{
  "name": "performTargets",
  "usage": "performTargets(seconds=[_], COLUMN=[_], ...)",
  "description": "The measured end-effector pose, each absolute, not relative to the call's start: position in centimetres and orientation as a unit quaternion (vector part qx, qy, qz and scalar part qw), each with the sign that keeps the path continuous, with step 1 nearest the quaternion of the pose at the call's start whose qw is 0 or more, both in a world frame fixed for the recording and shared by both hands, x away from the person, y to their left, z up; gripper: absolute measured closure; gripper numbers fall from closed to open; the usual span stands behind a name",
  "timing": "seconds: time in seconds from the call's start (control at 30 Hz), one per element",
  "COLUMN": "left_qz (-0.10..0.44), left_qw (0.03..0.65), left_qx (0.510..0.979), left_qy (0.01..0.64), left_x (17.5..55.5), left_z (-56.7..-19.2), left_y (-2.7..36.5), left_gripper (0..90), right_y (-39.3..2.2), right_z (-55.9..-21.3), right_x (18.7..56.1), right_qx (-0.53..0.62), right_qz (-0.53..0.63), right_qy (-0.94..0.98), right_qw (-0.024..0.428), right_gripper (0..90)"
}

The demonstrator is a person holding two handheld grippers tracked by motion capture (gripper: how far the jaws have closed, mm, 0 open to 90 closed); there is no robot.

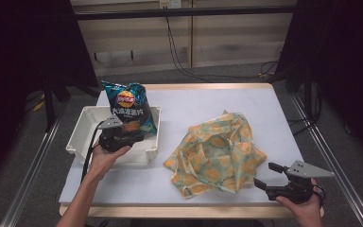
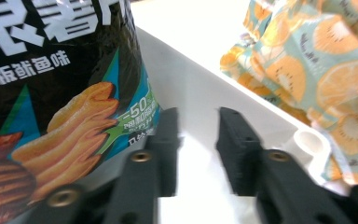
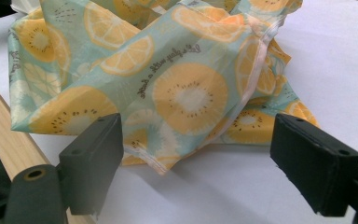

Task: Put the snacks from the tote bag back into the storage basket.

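A dark blue chips bag [image 1: 128, 106] stands upright in a white plastic bin [image 1: 82, 135] at the table's left. My left gripper [image 1: 133, 135] is inside the bin at the bag's lower edge. In the left gripper view the chips bag [image 2: 60, 93] lies just left of the left jaw, and the left gripper [image 2: 196, 140] is open by a narrow gap with only the bin's white wall [image 2: 200, 88] showing in it. A crumpled orange-and-kiwi print cloth bag [image 1: 215, 153] lies mid-table. My right gripper [image 1: 263, 174] stands wide open at its near right corner, with the cloth's hem [image 3: 177, 154] just ahead of the right gripper [image 3: 200, 161].
The white tabletop [image 1: 208, 101] has bare room behind and to the right of the cloth. Its wooden front edge [image 3: 4, 149] runs close beside my right gripper's left jaw. Metal rails [image 1: 331, 156] flank the table, and cables [image 1: 184, 66] lie on the floor behind.
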State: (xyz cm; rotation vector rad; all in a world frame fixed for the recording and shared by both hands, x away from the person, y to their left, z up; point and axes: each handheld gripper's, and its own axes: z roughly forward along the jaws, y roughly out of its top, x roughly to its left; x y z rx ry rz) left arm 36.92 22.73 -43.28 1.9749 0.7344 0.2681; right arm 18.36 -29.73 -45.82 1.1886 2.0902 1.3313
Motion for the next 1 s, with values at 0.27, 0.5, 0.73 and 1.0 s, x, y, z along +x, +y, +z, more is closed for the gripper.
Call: performTargets(seconds=[0.27, 0.5, 0.73, 1.0], left_qz=[0.123, 0.138, 0.151, 0.172], left_qw=[0.508, 0.516, 0.518, 0.528], left_qx=[0.791, 0.781, 0.774, 0.761], left_qy=[0.317, 0.324, 0.331, 0.335], left_x=[34.8, 32.0, 29.1, 27.1], left_z=[-43.1, -42.7, -43.4, -43.8], left_y=[23.1, 23.8, 24.3, 24.3], left_gripper=[44.5, 30.6, 22.7, 23.0], right_y=[-29.9, -30.1, -30.1, -30.3], right_z=[-45.9, -45.9, -45.8, -45.9], right_x=[18.2, 18.1, 18.1, 18.0], right_qx=[0.426, 0.426, 0.428, 0.431], right_qz=[0.474, 0.475, 0.475, 0.478], right_qy=[0.745, 0.744, 0.743, 0.738], right_qw=[0.196, 0.198, 0.197, 0.204], right_gripper=[17.0, 17.0, 17.0, 16.4])
